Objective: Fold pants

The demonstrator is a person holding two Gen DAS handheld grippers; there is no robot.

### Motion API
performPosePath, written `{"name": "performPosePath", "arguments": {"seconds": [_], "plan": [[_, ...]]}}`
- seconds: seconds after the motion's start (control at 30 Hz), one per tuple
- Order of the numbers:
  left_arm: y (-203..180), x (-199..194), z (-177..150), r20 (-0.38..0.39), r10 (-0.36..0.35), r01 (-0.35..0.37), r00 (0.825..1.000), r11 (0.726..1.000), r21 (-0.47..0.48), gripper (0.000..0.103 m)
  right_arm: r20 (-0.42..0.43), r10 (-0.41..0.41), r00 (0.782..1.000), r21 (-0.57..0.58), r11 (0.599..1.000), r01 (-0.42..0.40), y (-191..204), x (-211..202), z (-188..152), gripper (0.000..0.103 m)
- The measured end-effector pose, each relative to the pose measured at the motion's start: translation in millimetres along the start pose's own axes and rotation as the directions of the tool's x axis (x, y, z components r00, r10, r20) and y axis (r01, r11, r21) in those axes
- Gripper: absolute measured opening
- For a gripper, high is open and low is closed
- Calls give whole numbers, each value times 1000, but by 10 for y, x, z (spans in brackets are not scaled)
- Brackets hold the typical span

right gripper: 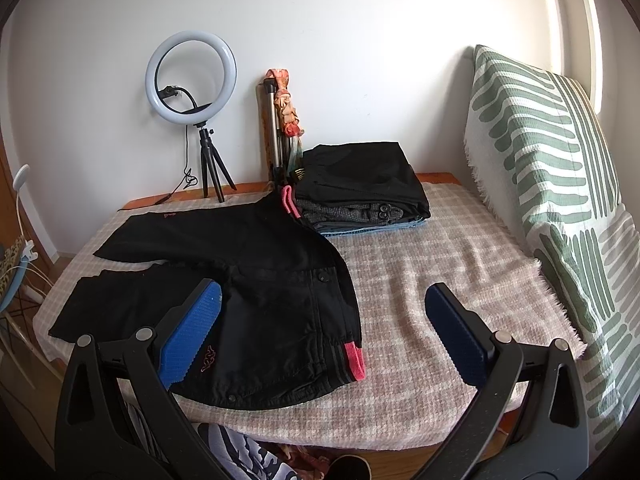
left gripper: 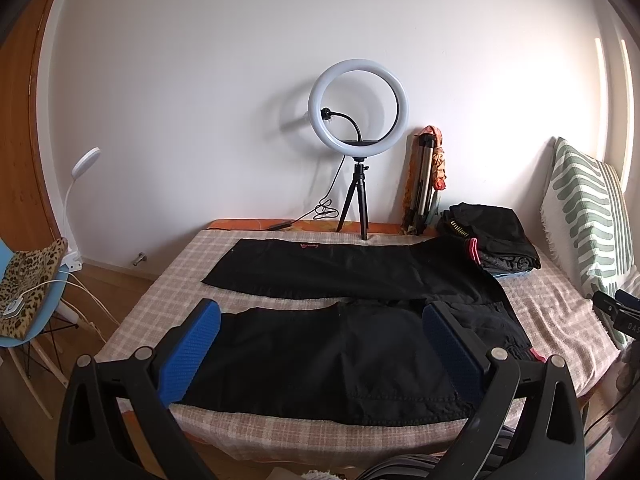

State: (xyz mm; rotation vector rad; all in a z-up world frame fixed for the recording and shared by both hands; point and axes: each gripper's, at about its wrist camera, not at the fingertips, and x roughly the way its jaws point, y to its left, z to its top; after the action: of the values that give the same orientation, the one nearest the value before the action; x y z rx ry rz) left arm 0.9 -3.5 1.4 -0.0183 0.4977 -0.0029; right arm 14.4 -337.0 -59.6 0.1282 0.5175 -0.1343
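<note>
I saw black pants [left gripper: 340, 312] lying flat on a pink checked blanket [right gripper: 420, 264], both legs stretched away from the pink-trimmed waistband [right gripper: 354, 360], which sat at the blanket's near edge. My left gripper [left gripper: 320, 344] hovered above the nearer leg, its blue pads [left gripper: 192, 352] spread wide and holding nothing. My right gripper [right gripper: 324, 332] hung over the waistband end, also wide and empty, one pad above black cloth, the other above bare blanket. Beyond the pants, at the blanket's far edge, a ring light [left gripper: 357, 110] stood on a small tripod. Beside the pants' far hip lay a stack of folded clothes [right gripper: 360, 188]. A green-striped cushion [right gripper: 552, 184] leaned along the blanket's side past that stack.
</note>
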Motion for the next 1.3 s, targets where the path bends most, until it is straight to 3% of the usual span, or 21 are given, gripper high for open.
{"name": "performPosePath", "arguments": {"seconds": [0.87,1.13,1.3], "plan": [[105,198,-7,-17,15,-15,1000,1000,2,102,-18,26,999,-60,998,-27,176,292,42,103],[329,591,-44,-97,0,-1,995,1000,-8,102,-36,77,996,-162,983,-82,336,633,313,103],[510,907,-101,-163,32,-32,986,999,5,102,-57,119,991,-261,957,-130,520,1029,661,103]]}}
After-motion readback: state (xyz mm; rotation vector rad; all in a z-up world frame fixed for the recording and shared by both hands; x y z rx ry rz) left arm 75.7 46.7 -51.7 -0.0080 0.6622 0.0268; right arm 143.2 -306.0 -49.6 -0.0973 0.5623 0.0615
